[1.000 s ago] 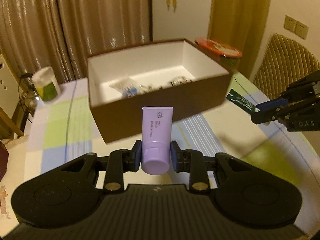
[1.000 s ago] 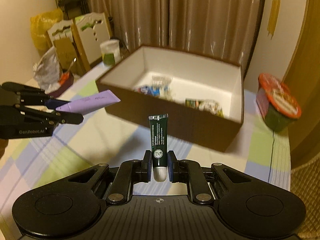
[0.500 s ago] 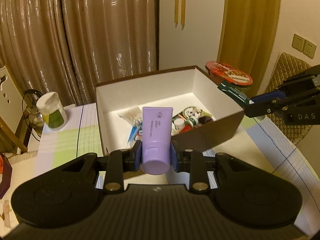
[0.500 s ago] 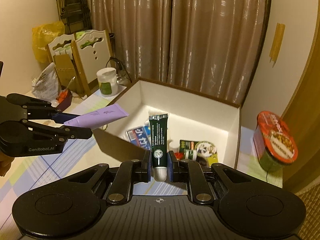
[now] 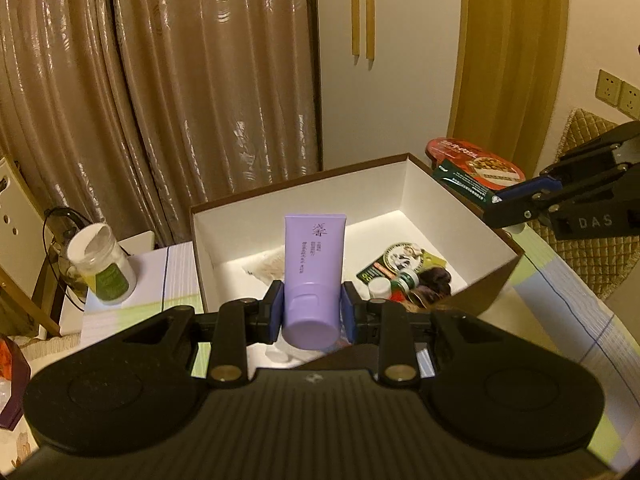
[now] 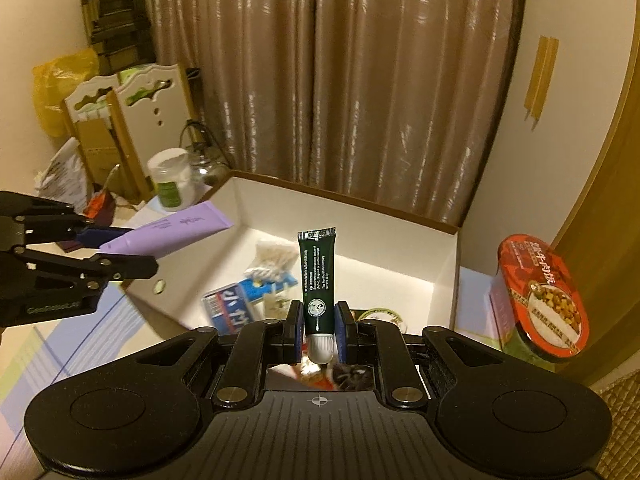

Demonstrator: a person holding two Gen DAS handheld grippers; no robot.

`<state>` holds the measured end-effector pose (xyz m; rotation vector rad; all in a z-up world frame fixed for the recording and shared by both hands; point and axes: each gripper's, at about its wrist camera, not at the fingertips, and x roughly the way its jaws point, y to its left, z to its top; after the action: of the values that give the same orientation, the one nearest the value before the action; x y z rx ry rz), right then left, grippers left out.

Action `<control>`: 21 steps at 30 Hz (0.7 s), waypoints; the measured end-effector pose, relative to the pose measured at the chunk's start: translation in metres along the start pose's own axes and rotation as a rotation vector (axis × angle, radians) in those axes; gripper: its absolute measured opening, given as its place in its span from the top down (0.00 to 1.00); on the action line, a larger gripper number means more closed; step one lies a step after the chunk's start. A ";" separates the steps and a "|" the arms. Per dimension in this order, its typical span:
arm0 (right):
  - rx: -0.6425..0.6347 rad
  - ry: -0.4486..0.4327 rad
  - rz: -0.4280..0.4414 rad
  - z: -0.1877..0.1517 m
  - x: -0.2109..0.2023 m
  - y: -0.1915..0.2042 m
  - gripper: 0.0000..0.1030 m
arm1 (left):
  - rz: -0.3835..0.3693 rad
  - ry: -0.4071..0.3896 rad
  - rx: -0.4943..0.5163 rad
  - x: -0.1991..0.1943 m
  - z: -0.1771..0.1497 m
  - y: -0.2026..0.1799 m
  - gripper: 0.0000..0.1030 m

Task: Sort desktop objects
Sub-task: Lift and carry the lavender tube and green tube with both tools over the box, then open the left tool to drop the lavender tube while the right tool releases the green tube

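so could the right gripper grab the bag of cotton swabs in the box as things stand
Probably not yet. The right gripper is shut on the dark green tube, so its jaws are full. The cotton swabs lie uncovered in the open box, so nothing else blocks them.

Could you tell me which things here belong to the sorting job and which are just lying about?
Job: purple tube in left gripper; green tube in right gripper; box.
Lying about: noodle cup; white-lidded jar; curtains.

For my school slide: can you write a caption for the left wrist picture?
Left tongs hold a purple tube over the open brown box of small things.
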<state>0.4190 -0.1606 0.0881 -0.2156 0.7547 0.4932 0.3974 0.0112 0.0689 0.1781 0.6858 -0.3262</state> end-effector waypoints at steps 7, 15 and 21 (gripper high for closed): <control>0.031 0.041 -0.002 0.005 0.036 -0.013 0.86 | 0.007 0.020 -0.014 0.033 0.011 0.009 0.76; 0.060 0.083 0.002 0.005 0.071 -0.024 0.86 | 0.014 0.062 -0.016 0.068 0.011 0.016 0.76; 0.072 0.102 0.001 0.003 0.085 -0.032 0.86 | 0.015 0.085 -0.016 0.085 0.008 0.017 0.76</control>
<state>0.4892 -0.1577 0.0311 -0.1743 0.8702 0.4580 0.4703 0.0052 0.0212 0.1824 0.7709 -0.2997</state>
